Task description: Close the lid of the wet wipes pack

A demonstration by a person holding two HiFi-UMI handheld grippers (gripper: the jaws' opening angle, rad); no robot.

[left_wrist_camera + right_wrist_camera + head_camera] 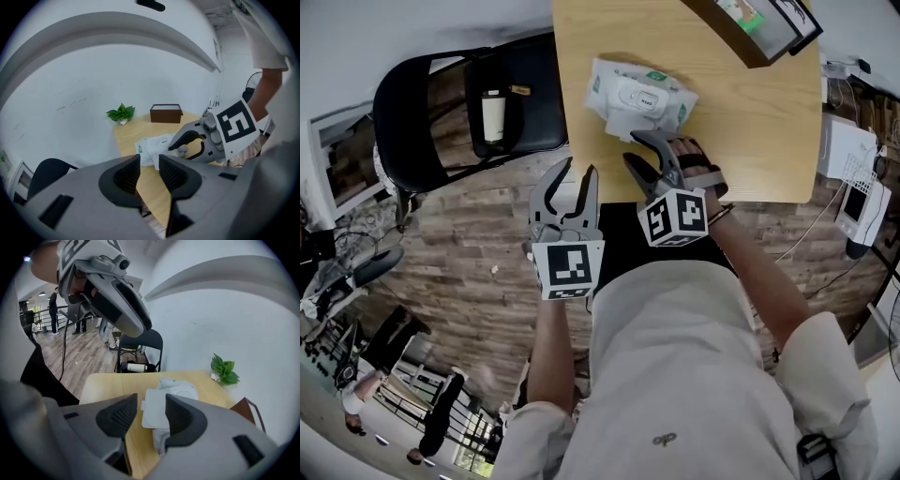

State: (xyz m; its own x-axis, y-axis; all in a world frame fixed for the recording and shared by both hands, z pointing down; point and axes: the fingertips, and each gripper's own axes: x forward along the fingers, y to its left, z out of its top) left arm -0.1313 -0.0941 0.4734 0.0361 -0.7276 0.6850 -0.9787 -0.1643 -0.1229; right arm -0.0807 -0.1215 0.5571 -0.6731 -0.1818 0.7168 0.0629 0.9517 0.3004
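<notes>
Presently, the wipes pack (637,98) lies upper centre on the surface (750,141). It looks soft, light and likely to slide, so press its stiff lid (642,94). Left hand-held gripper (578,169) and right hand-held gripper (630,146) are spread, pinching nothing.

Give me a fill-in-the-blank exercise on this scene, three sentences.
The wet wipes pack lies on a ___ table.
Beside the table stands a ___ chair.
The jaws of the left hand-held gripper and the right hand-held gripper are ___, gripping nothing.
Missing words: wooden; black; open.
</notes>
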